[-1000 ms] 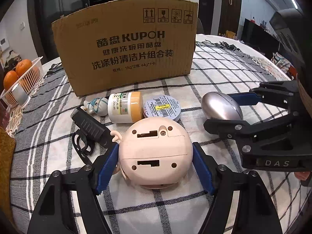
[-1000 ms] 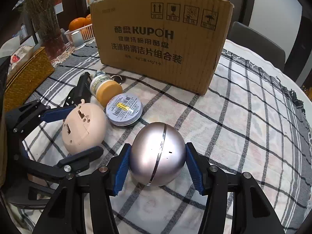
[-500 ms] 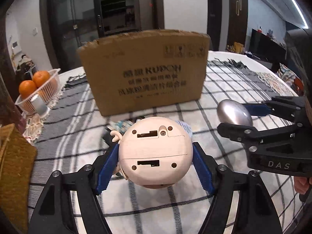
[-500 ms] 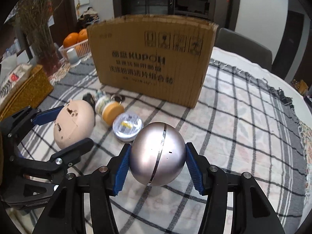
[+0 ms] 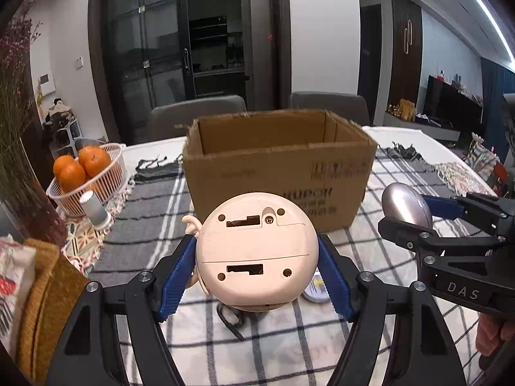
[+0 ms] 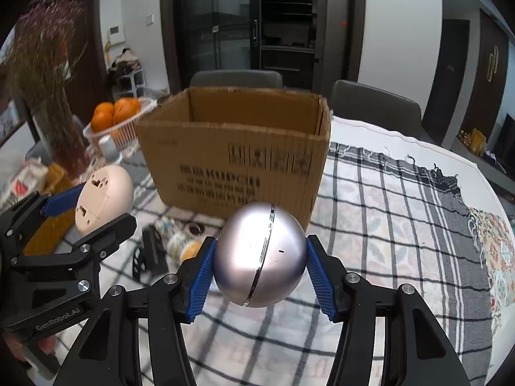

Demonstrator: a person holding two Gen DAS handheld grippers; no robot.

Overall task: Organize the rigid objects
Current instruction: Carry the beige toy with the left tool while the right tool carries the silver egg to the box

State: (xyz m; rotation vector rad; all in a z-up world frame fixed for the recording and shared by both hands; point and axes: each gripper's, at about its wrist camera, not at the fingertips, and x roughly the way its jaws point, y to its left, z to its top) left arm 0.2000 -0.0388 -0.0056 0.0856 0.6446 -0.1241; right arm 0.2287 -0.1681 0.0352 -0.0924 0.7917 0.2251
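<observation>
My left gripper [image 5: 257, 276] is shut on a round pink toy [image 5: 257, 251], its flat underside toward the camera, held above the table. It also shows in the right wrist view [image 6: 103, 199]. My right gripper [image 6: 260, 273] is shut on a silver metal ball [image 6: 260, 257], also lifted; the ball shows at the right of the left wrist view [image 5: 406, 207]. An open cardboard box [image 5: 276, 164] stands ahead of both grippers, and it also shows in the right wrist view [image 6: 235, 154]. I see nothing on the part of its inside that shows.
On the checked cloth below lie a small bottle with an orange cap [image 6: 182, 246], a black tool [image 6: 151, 254] and a round tin [image 5: 317, 289]. A white basket of oranges [image 5: 85, 173] sits at the left, with a woven yellow basket [image 5: 42, 305] nearer. Grey chairs stand behind the box.
Both grippers have risen with their objects, so the box's open top now shows. The loose items on the cloth have dropped low in the views.
</observation>
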